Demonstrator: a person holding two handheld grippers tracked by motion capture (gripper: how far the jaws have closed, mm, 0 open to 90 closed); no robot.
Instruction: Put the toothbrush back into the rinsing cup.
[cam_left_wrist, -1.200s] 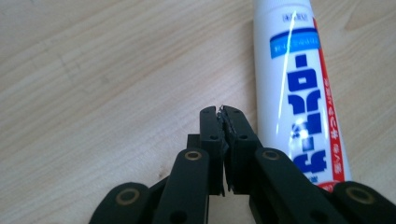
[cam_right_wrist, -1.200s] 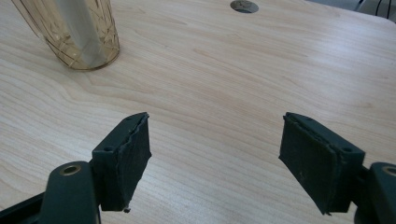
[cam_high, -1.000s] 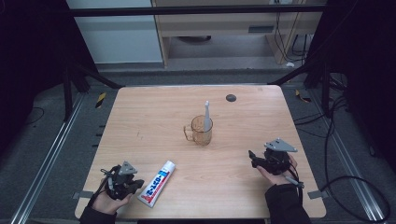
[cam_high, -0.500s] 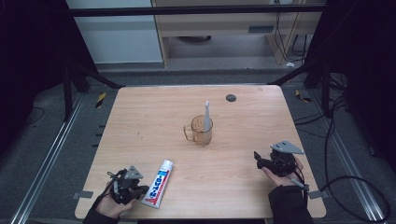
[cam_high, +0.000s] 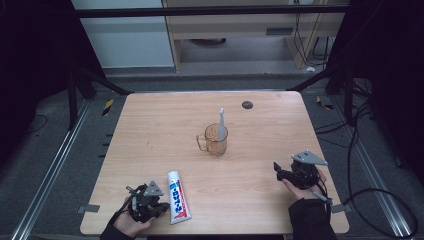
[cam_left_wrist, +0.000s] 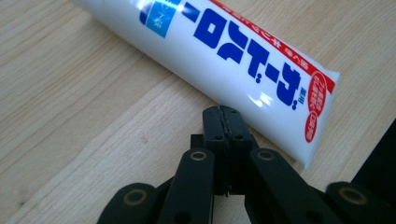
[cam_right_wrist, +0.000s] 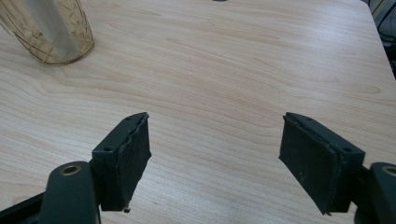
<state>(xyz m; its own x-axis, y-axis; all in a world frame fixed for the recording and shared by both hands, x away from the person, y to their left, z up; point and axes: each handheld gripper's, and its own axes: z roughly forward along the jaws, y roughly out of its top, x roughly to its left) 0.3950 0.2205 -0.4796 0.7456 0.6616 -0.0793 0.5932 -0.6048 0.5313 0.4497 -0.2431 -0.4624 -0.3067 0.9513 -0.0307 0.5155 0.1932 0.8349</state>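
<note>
Place: lab or recording studio | centre of frame: a bare wooden table (cam_high: 150, 130) on grey carpet | both sides: black frame posts (cam_high: 72, 92) and floor rails (cam_high: 45, 175) | right edge: loose cables (cam_high: 365, 150) trailing across the floor | top: a pale workbench (cam_high: 240, 25) with more wiring at the upper right

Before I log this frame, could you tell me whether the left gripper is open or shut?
Shut: the left gripper has both jaws pressed together, holding nothing, right beside the toothpaste tube.
</note>
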